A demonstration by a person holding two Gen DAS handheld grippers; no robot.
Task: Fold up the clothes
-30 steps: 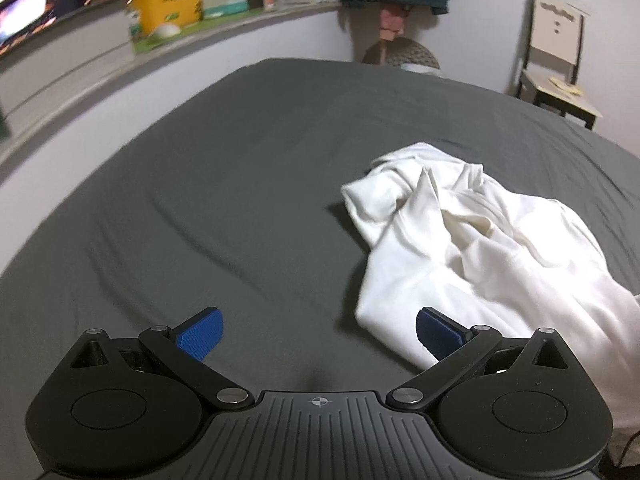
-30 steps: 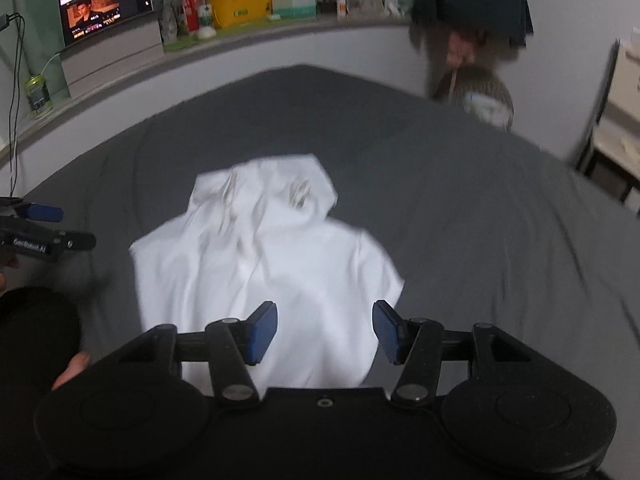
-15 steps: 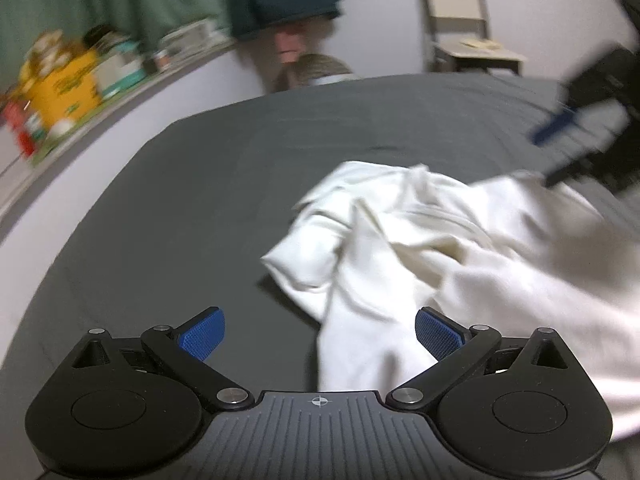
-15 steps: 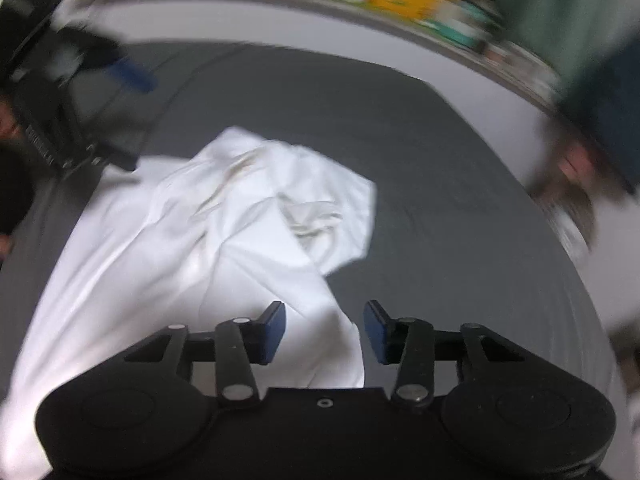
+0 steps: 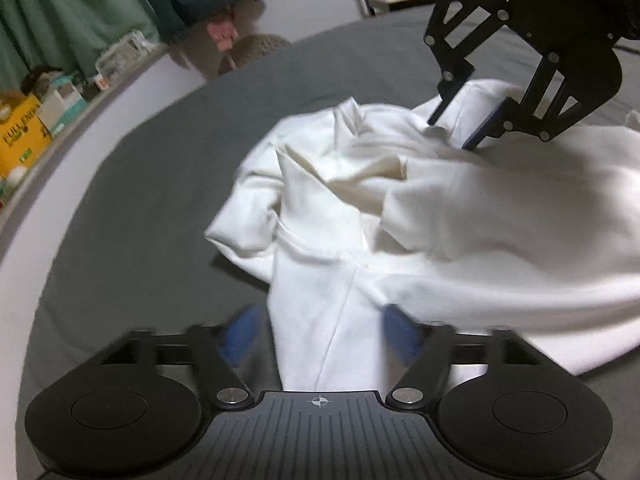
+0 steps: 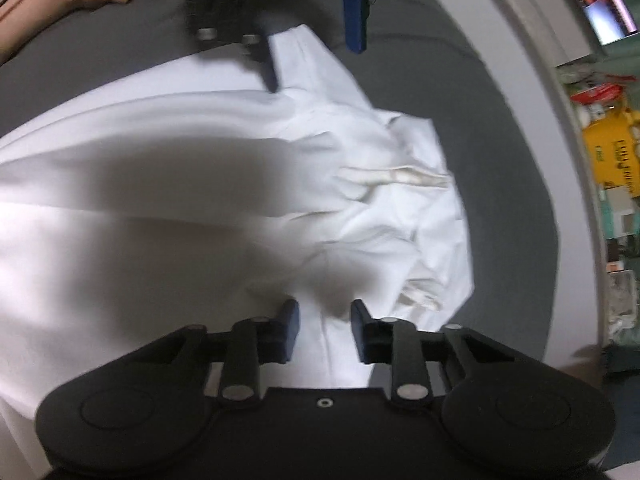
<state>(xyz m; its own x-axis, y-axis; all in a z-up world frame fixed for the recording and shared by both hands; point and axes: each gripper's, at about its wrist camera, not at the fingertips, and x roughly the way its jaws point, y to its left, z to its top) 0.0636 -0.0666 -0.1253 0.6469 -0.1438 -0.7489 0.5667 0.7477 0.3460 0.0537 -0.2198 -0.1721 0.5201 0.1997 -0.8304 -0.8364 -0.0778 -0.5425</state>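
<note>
Left wrist view: my left gripper point(image 5: 320, 336) sits at the bottom centre of the frame, its blurred blue pads point(image 5: 240, 336) either side of a strip of the white garment point(image 5: 400, 208). The jaws have just been closing, cloth lies between them, the pads not yet pressing on it. The garment lies crumpled on the grey bed cover point(image 5: 140, 168), filling the centre and right of the frame. My right gripper point(image 5: 460, 128) comes in from the upper right, fingers down on a bunched fold.

Right wrist view: the right gripper point(image 6: 324, 330) at lower centre has also just been closing; a ridge of white cloth stands in the narrow gap, whether the pads pinch it I cannot tell. The left gripper point(image 6: 316, 48) shows at top centre on the garment's edge. A cluttered shelf point(image 6: 608, 200) runs down the right edge
</note>
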